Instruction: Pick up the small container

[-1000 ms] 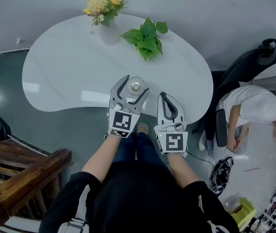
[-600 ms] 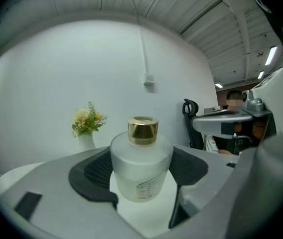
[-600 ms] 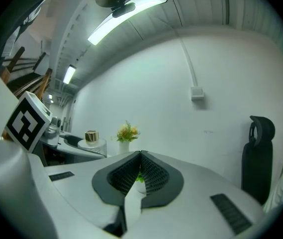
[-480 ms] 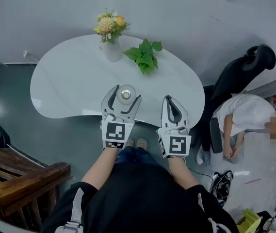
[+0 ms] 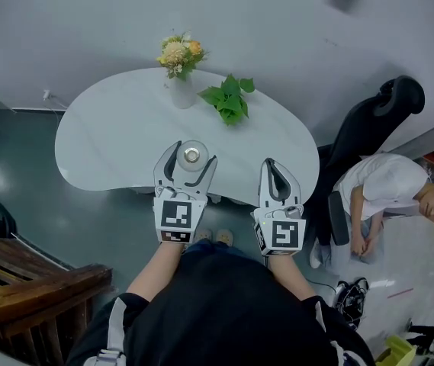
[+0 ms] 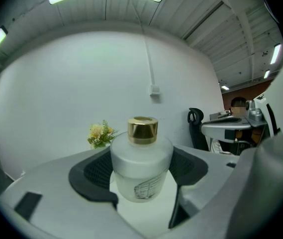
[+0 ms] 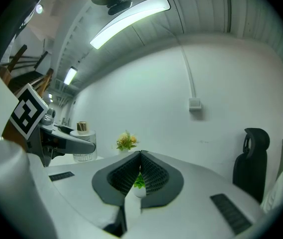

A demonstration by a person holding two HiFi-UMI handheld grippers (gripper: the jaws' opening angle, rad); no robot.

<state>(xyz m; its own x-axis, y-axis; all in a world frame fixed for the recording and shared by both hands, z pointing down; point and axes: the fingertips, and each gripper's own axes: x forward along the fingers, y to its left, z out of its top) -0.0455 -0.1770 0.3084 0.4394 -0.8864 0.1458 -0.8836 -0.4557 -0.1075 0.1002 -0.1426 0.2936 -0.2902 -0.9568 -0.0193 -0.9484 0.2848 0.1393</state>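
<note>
The small container (image 5: 192, 155) is a frosted glass bottle with a gold cap. In the head view it sits between the jaws of my left gripper (image 5: 192, 152), over the near part of the white table (image 5: 110, 136). The left gripper view shows the container (image 6: 141, 168) upright and pressed by the dark pads (image 6: 94, 173) on both sides, so my left gripper (image 6: 140, 185) is shut on it. My right gripper (image 5: 273, 163) hovers by the table's near edge, a little to the right. Its jaws meet with nothing between them (image 7: 140, 156). The held container (image 7: 84, 144) also shows at the left of the right gripper view.
A vase of flowers (image 5: 180, 67) and a green leafy plant (image 5: 228, 101) stand at the table's far side. A black office chair (image 5: 369, 120) and a seated person (image 5: 388, 189) are to the right. Wooden railing (image 5: 26, 280) lies at the lower left.
The head view has risen, so the table looks smaller. Both grippers have drawn back toward the table's near edge. The container has stayed in the left gripper throughout.
</note>
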